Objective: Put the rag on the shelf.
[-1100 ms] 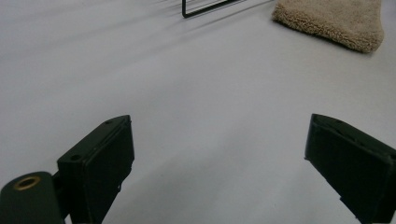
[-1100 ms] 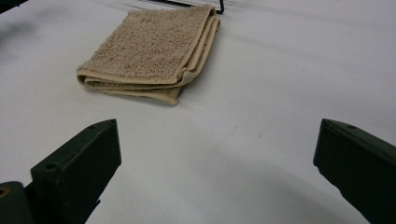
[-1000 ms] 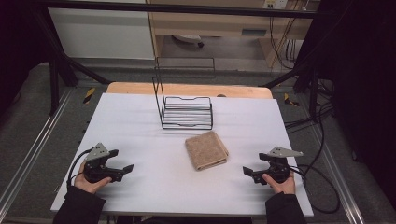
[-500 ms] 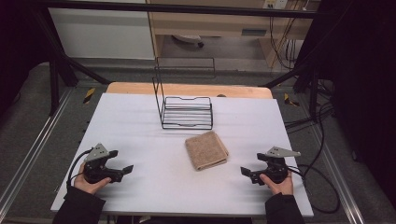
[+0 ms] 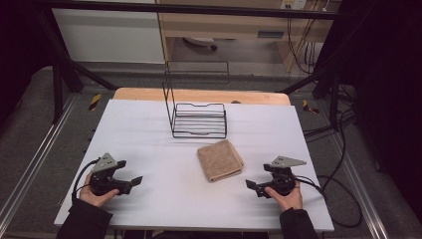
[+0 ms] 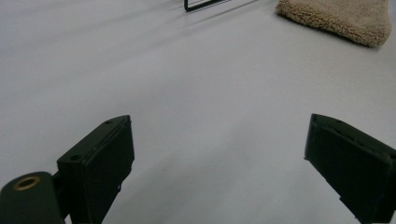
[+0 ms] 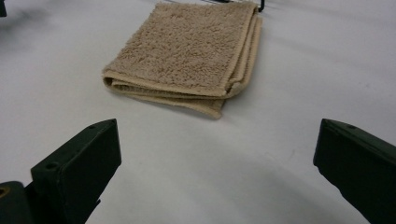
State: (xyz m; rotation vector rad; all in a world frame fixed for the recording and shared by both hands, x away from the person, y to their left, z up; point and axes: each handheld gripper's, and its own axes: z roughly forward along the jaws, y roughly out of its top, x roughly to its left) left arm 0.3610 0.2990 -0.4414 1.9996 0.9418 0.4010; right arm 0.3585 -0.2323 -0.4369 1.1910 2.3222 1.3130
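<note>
Both hands are low on the white table [image 5: 149, 129], one in each lower corner of the high view. The left gripper [image 5: 130, 182] sits at the lower left, its jaws spread wide with nothing between them but bare tabletop. The right gripper [image 5: 253, 186] sits at the lower right, jaws spread just as wide and pointing toward the middle of the table.

The folded beige towel [image 5: 219, 160] lies flat just right of centre, nearer the right gripper than the left (it is apart from both). In the right gripper view the towel [image 7: 187, 51] takes up the upper middle of the frame, its stacked folded edges facing the jaws, and neither jaw touches it. In the left gripper view only a corner of the towel [image 6: 345, 18] peeks in at the upper right.

Just behind the towel, toward the top of the high view, stands a black wire rack [image 5: 198, 119], its tall back frame rising at its left end.
</note>
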